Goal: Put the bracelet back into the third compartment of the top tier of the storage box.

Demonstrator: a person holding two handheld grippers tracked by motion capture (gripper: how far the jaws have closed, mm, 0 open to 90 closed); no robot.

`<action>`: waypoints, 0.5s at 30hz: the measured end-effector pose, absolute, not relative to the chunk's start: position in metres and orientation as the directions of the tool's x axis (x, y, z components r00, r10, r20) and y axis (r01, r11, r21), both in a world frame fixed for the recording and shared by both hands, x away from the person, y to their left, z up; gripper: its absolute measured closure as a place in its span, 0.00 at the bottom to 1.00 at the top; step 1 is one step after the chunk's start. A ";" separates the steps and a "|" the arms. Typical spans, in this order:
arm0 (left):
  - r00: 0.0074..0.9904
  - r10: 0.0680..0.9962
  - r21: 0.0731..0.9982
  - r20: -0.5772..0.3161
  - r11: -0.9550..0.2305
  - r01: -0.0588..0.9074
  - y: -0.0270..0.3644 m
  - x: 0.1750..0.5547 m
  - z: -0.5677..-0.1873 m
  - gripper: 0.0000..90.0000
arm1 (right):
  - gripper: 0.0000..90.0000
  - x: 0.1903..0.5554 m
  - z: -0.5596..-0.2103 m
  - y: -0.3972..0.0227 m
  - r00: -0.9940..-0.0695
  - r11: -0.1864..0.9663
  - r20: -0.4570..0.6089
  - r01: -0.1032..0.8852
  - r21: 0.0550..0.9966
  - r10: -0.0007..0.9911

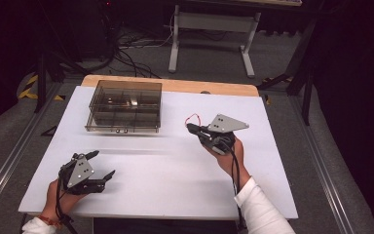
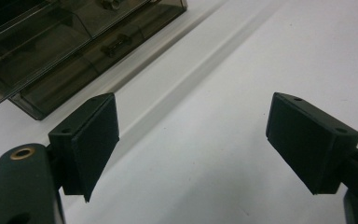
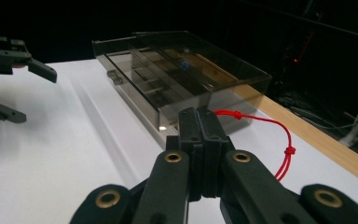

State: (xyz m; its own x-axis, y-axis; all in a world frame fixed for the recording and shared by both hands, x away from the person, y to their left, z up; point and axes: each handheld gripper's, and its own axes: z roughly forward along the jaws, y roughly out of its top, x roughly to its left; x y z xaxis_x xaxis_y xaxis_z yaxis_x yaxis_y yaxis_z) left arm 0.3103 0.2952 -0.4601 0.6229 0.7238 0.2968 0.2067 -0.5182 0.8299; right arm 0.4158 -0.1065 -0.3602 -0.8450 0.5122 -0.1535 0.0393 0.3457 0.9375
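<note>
Right gripper (image 3: pixel 200 122) pinches red cord (image 3: pixel 279 144) above the table; smoky box (image 1: pixel 125 106) lies ahead and leftward, long axis crosswise; left gripper (image 1: pixel 99 165) gapes empty, similarly near.

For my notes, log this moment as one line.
right claw: shut on red cord, lifted | left claw: open, empty | box: closed, on table

From above we look forward and down over the whole worktop (image 1: pixel 175 185). Each gripper camera sits close, low along its fingers; all three share the smoky compartment box (image 1: pixel 125 106).
</note>
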 end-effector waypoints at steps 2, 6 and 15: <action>0.623 0.727 0.832 0.289 -0.513 0.213 0.295 0.310 -0.461 0.20 | 1.00 0.420 -0.359 -0.092 -0.857 0.350 -0.157 0.029 0.936 0.491; 0.625 0.723 0.830 0.295 -0.518 0.207 0.295 0.310 -0.460 0.20 | 1.00 0.424 -0.359 -0.081 -0.863 0.347 -0.153 0.027 0.938 0.481; 0.626 0.725 0.833 0.285 -0.511 0.213 0.295 0.310 -0.461 0.20 | 1.00 0.441 -0.369 -0.040 -0.884 0.355 -0.134 0.039 0.934 0.448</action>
